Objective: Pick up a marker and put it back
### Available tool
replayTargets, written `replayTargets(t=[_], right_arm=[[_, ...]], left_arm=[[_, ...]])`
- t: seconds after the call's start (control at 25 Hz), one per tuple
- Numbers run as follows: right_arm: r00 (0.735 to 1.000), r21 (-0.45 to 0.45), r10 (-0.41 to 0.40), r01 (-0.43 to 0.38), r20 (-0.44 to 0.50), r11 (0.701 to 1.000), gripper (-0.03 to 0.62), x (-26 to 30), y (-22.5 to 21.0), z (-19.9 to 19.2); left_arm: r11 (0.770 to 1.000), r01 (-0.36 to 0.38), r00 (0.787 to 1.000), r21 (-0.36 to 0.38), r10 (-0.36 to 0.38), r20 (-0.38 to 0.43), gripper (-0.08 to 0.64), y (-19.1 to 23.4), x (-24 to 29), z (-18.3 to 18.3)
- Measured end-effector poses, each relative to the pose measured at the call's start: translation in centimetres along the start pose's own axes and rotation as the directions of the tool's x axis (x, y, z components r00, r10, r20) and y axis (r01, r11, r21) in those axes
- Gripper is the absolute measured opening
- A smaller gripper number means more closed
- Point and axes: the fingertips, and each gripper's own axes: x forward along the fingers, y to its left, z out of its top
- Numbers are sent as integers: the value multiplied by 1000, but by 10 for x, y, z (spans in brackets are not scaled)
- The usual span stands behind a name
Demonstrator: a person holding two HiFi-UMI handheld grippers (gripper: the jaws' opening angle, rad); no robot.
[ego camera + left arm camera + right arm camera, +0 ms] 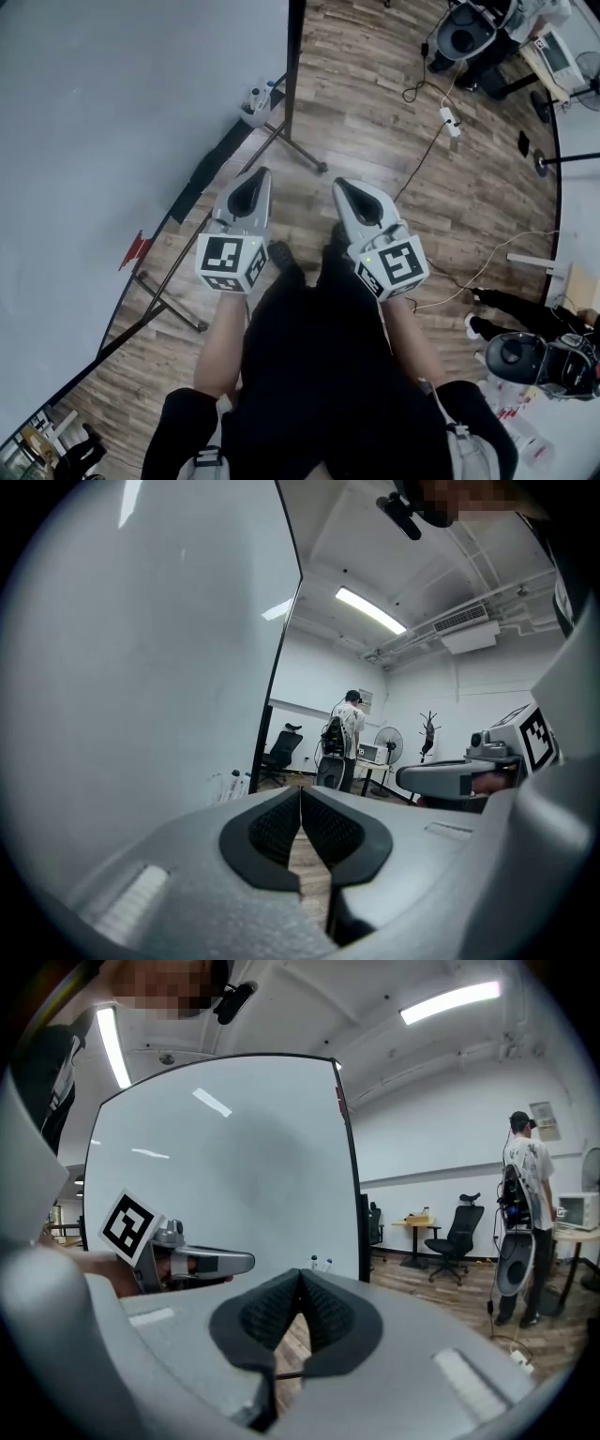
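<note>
While the grey left gripper [254, 174] and right gripper [338, 184] hang closed, empty, a white whiteboard [112, 122] on black metal legs [305, 155] stands at ten o'clock; a small red thing [137, 249], maybe the marker, sits at nine.

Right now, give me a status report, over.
Left gripper shut, empty. Right gripper shut, empty. No marker held; small red item on whiteboard ledge, can't tell what. Nothing blocking the board.

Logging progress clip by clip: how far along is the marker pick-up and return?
Done: nothing visibly. In hand: nothing; the left hand-held gripper and right hand-held gripper are both shut and empty, held out beside the whiteboard. Left: seemingly the whole pick and return, though a finished cycle would look the same.
</note>
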Motion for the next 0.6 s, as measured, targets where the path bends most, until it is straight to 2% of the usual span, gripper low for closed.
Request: replayTargets(t=[0.24, 0.36, 0.6], right_arm=[[999, -3, 34, -34, -10, 999, 2, 23, -18, 2], [998, -10, 68, -69, -7, 998, 2, 43, -30, -2], [988, -23, 152, -151, 13, 988, 2, 75, -56, 16]], left_arm=[[999, -41, 999, -2, 41, -10, 12, 16, 29, -2], [996, -84, 996, 4, 84, -12, 12, 29, 48, -8], [988, -152, 988, 34, 152, -16, 12, 36, 83, 0]])
